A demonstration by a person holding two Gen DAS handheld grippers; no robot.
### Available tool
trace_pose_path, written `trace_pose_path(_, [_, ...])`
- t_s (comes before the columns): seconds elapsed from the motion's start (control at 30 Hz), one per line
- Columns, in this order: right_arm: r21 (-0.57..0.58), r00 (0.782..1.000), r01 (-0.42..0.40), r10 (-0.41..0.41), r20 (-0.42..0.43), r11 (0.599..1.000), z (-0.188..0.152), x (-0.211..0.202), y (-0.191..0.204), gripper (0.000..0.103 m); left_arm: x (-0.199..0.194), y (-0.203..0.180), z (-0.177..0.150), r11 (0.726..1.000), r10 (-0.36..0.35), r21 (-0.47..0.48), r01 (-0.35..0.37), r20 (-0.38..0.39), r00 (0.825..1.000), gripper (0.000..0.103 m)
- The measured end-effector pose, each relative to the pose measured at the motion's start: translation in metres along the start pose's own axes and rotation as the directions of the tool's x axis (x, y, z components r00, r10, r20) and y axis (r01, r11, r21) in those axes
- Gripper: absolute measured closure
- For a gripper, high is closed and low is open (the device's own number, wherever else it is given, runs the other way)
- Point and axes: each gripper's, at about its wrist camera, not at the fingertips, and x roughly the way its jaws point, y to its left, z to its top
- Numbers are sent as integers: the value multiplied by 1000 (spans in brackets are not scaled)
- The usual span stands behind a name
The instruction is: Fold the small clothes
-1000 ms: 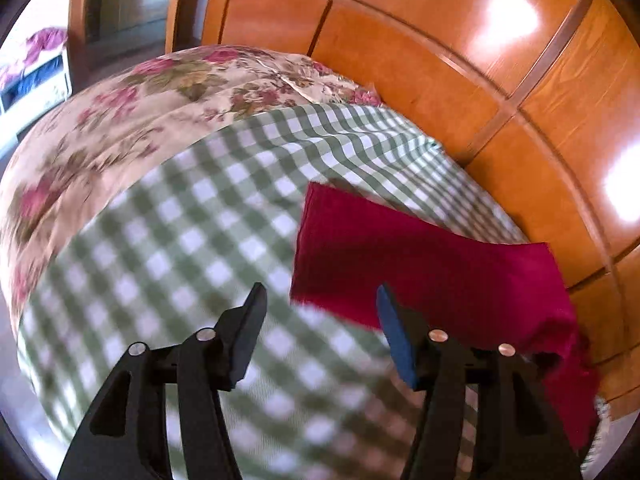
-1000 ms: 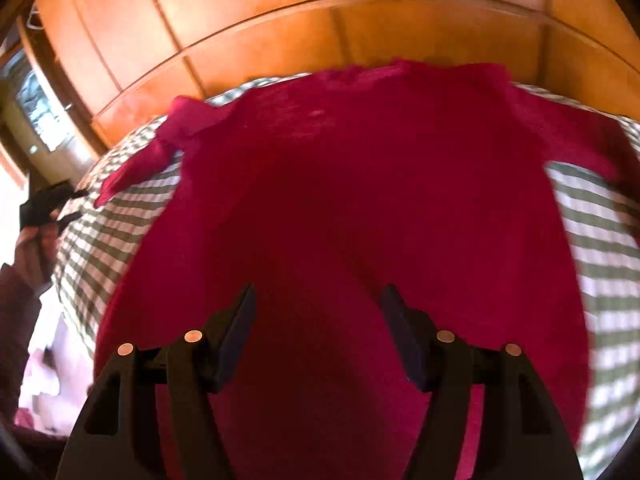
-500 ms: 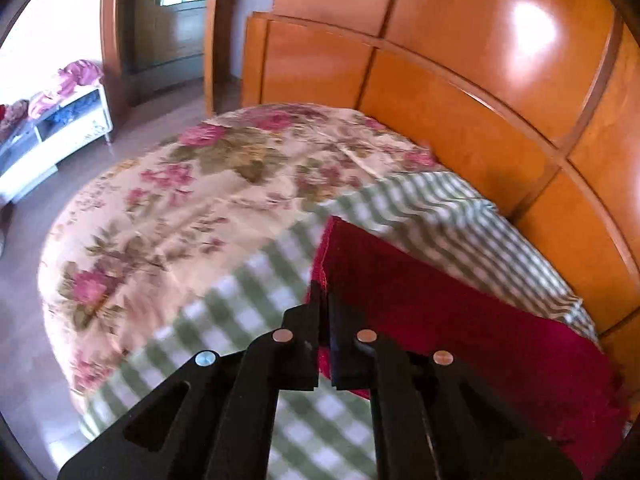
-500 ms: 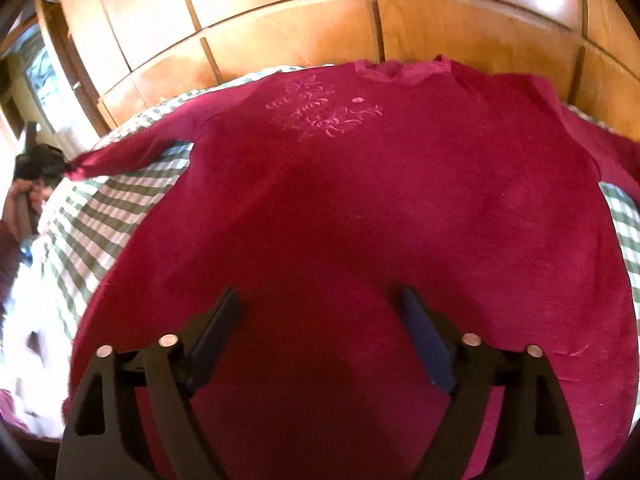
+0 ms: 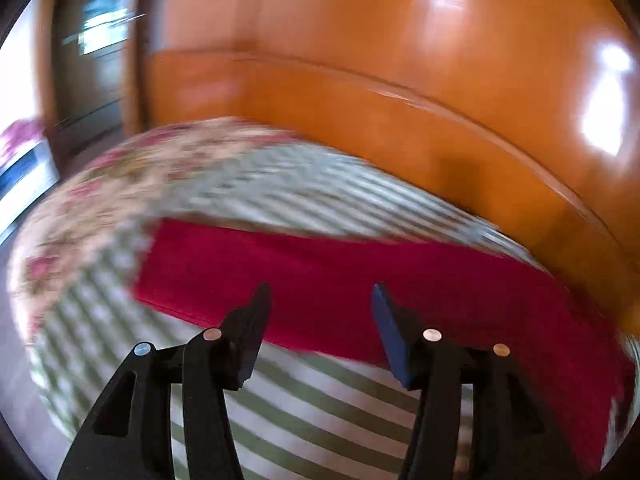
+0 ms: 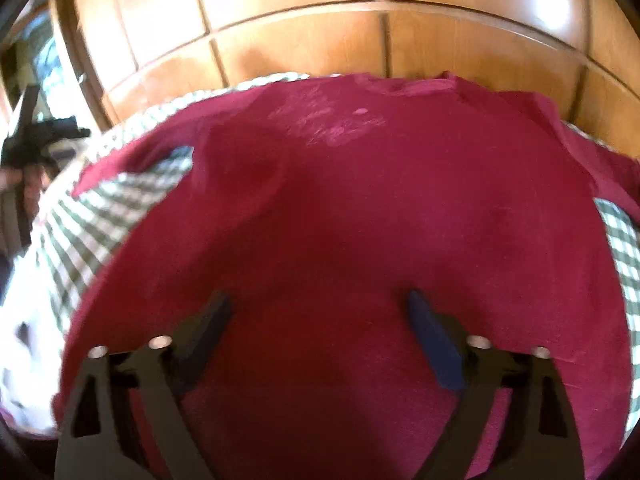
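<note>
While the red shirt (image 6: pixel 360 220) lies spread face up on the green checked cloth (image 5: pixel 312 412) that covers the bed, its collar toward the wooden headboard (image 5: pixel 400 128), the job looks to be at the laying-out stage, with no fold yet made in the body. The left tongs (image 5: pixel 320 300) hang above the end of one sleeve (image 5: pixel 280 276), jaws opening and nothing between them; the right tongs (image 6: pixel 320 308) hover over the lower middle of the shirt, jaws apart but closing, and no cloth is pinched there either. My guess is that the next move calls for a grip on a sleeve or a side edge, carried across the chest while the other tongs steady the fabric. By count: one shirt, two sleeves, two tongs, one checked cloth, and one flowered bedspread (image 5: pixel 104 200) beneath it at the far side.
</note>
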Motion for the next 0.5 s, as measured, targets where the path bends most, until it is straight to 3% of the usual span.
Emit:
trace_pose_path(0.07, [89, 997, 46, -52, 59, 995, 5, -26, -33, 27, -7, -52, -23, 991, -112, 77, 113, -20, 994, 47])
trace_pose_path(0.13, [176, 985, 122, -141, 103, 977, 6, -50, -70, 35, -13, -95, -47, 968, -194, 151, 201, -56, 979, 47])
trace_pose_path(0.23, [296, 922, 331, -373, 99, 896, 0, -82, -141, 39, -16, -155, -84, 922, -267, 256, 290, -121, 956, 47])
trace_pose_path(0.33, [378, 799, 552, -601, 14, 743, -13, -97, -217, 39, -12, -193, -111, 892, -286, 308, 331, -184, 940, 47])
trace_pose_path(0.37, [382, 774, 587, -633, -5, 714, -16, -97, -234, 39, -8, -199, -117, 887, -268, 333, 319, -189, 945, 47])
trace_pose_path(0.43, [371, 742, 635, -669, -45, 678, -19, -90, -263, 39, 0, -205, -125, 884, -242, 357, 303, -206, 948, 47])
trace_pose_path(0.47, [361, 737, 647, -673, -69, 672, -19, -82, -275, 39, 4, -208, -129, 886, -230, 354, 300, -228, 946, 47])
trace_pose_path(0.5, [353, 747, 642, -658, -93, 680, -18, -74, -285, 45, 9, -207, -132, 889, -219, 350, 296, -243, 945, 47])
